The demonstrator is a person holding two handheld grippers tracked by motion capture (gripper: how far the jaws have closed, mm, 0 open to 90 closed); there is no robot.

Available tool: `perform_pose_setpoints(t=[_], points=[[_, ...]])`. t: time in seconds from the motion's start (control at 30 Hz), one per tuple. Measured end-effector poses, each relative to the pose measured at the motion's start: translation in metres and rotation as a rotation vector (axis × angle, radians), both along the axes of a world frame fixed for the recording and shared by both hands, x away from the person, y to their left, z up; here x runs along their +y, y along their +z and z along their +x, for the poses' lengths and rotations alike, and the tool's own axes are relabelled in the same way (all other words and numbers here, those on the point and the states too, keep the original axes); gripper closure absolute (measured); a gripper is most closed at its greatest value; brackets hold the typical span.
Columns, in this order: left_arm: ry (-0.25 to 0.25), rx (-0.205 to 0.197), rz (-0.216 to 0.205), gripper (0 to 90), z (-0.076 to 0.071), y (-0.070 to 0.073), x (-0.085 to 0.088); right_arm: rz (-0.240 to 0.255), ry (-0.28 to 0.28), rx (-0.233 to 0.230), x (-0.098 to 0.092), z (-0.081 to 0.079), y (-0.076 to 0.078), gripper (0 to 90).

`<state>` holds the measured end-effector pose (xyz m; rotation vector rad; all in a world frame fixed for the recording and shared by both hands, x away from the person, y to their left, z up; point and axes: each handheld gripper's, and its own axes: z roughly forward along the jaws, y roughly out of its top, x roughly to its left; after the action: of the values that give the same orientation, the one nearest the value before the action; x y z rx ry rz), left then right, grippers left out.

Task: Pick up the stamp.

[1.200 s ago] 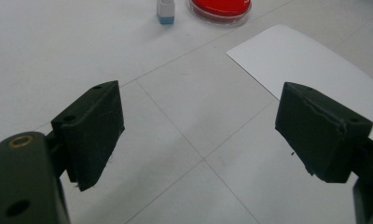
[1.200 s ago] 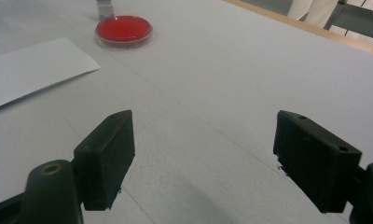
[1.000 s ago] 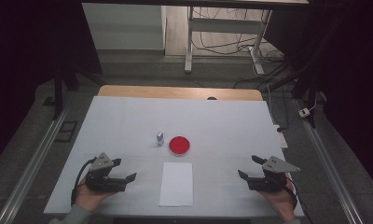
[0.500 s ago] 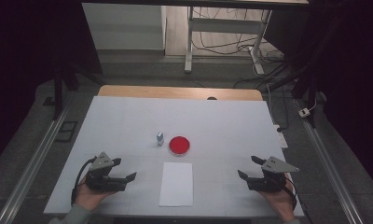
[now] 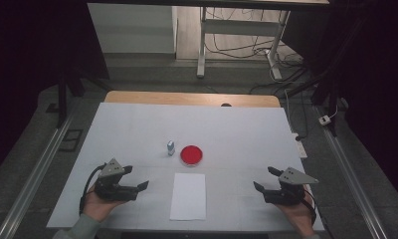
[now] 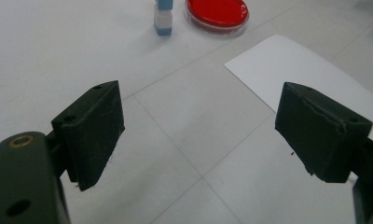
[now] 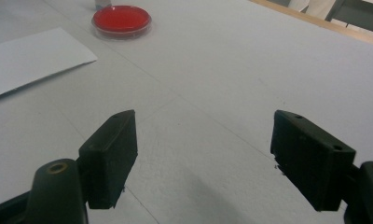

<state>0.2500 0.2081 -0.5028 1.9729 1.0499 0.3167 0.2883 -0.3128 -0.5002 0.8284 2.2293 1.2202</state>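
The white counter (image 5: 137,129) is lying bare for the most part, with the person's two hands resting on its near edge, one at each side. The left hand-held gripper (image 5: 137,185) is sitting low at the near left with its jaws spread wide and nothing between them, and the right hand-held gripper (image 5: 264,180) is sitting at the near right in the same way, jaws apart and empty. Between them, a sheet of paper (image 5: 188,195) is lying flat on the counter near the front edge; I am guessing it is very light and limp, so it is going to be awkward to lift off a flat surface, and a jaw probably needs to slide under an edge or corner, or drag the sheet until it overhangs the counter's rim. Just beyond the sheet, a round dish (image 5: 191,155) with red contents is sitting; it looks like a shallow clear dish, stiff, smooth and likely slippery, so taking it across the rim and keeping it level seems wisest. Just beside the dish, on its left, a small vial (image 5: 171,147) with a blue-and-white body is standing upright; it is looking light and easy to tip, so a pinch around its middle seems best.
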Motion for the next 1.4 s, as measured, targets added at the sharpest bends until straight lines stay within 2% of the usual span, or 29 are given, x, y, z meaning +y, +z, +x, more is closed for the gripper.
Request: perform_pose_setpoints(t=[0.4,0.83,1.4], points=[[-0.008,0.006,-0.006,16.0,0.017,0.006,-0.007,-0.003,0.001,0.002,0.000,0.000,-0.001,23.1],[-0.016,0.006,0.012,17.4,0.036,0.010,-0.017,-0.007,0.000,0.009,0.001,0.001,-0.002,23.3],[-0.051,-0.006,0.032,19.4,0.074,0.020,-0.046,-0.006,-0.001,0.011,0.001,0.001,-0.003,23.5]])
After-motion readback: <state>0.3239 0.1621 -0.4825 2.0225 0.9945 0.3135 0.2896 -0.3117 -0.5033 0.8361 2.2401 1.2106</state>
